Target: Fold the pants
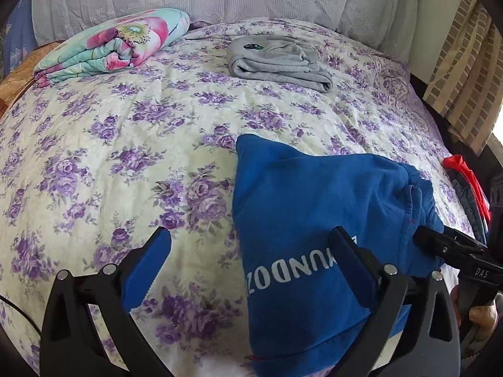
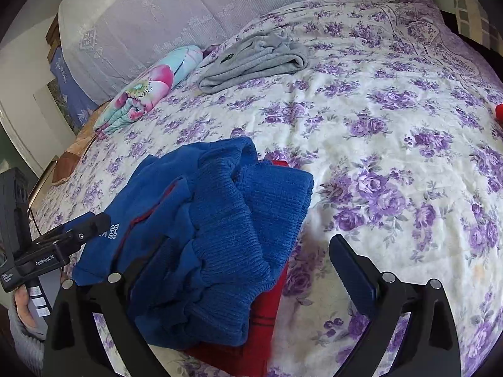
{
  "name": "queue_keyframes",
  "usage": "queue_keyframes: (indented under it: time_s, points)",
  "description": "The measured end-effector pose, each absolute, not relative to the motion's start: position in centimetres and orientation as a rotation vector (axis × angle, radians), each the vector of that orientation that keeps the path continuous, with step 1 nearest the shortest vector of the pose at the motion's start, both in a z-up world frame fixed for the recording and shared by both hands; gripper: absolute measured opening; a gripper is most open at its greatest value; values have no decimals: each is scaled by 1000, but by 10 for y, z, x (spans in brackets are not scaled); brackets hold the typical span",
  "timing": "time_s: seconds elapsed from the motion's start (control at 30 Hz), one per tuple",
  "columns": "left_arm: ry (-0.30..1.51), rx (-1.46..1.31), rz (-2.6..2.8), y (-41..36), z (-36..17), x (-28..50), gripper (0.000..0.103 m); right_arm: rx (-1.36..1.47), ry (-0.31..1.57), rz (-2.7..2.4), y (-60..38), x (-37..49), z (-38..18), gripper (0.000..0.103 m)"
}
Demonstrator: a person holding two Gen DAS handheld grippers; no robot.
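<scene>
The blue pants (image 2: 217, 232) lie bunched on the bed (image 2: 393, 144), atop something red. Left tongs (image 1: 251, 270) and right tongs (image 2: 248, 270) both stand spread, holding nothing. Judging so, each should pinch 1 waistband corner and pull toward 12 o'clock to flatten.

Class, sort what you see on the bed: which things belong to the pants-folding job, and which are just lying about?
Part of the job:
blue pants
left hand-held gripper
right hand-held gripper

Just lying about:
folded grey garment
floral quilt
red cloth under the pants
</scene>
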State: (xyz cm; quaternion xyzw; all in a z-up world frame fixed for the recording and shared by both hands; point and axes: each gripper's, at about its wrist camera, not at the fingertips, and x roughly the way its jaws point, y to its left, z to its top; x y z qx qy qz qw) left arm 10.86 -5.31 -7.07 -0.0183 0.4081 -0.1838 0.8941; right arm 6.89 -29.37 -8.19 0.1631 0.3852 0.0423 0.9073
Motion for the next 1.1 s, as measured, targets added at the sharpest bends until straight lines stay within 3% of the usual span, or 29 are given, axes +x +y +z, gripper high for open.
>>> queue_keyframes:
  time_s: [0.3,1.1]
  points:
    - [924,-76,-473,-72,-88,115,99,391,802,142,-297,81,-95,99]
    - [892,-132,-516,-61,-98,111,99,415,800,194,-302,77,-98,99]
